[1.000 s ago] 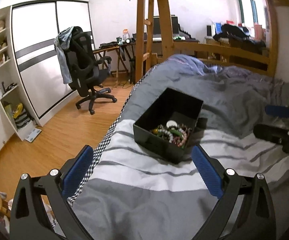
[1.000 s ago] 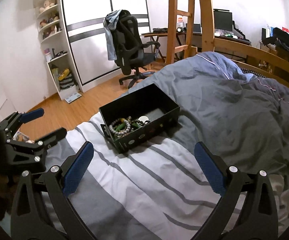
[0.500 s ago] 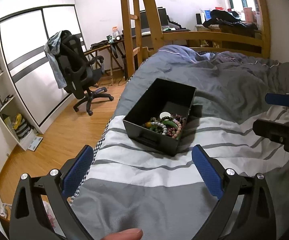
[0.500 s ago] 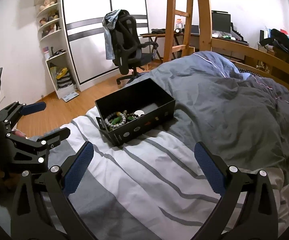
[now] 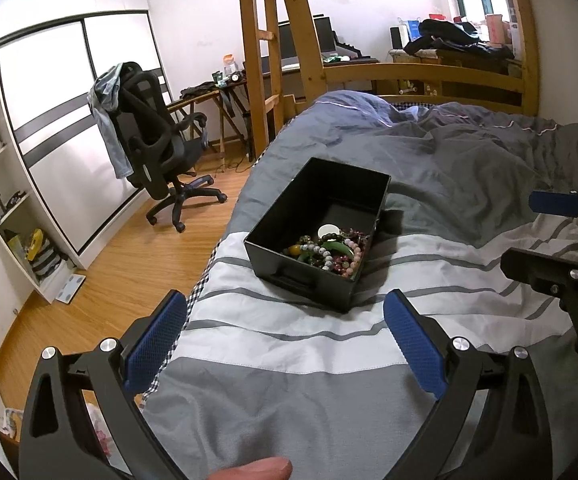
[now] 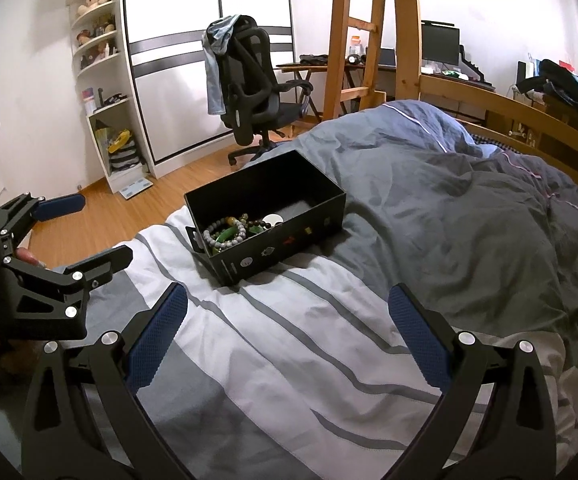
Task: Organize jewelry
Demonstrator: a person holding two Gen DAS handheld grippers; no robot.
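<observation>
The left gripper (image 5: 285, 340) hangs above the striped near part of the bed with its jaws spread wide and nothing between them; its blue pads (image 5: 155, 338) frame bare cover. A fingertip (image 5: 249, 470) shows at the bottom edge of the left wrist view. The right gripper (image 6: 287, 334) is likewise wide apart and empty, poised over the white and grey stripes of the duvet (image 6: 309, 360). Each gripper appears in the other's view, the right one at the right edge of the left wrist view and the left one at the left edge of the right wrist view, well apart from each other.

Just beyond both pairs of jaws, a black open box (image 5: 317, 232) sits on the bed near its left edge, where the stripes meet the plain grey cover. The jewelry (image 5: 329, 250) lies heaped in the box's near end: beaded bracelets (image 6: 225, 236) in grey, pink and dark tones, a green bangle and a white round piece. The far end of the box is bare.

Farther off to the left stand a black office chair (image 6: 253, 92) with a garment draped over it, a wooden ladder (image 5: 261, 52) and a white wardrobe (image 6: 193, 60).
</observation>
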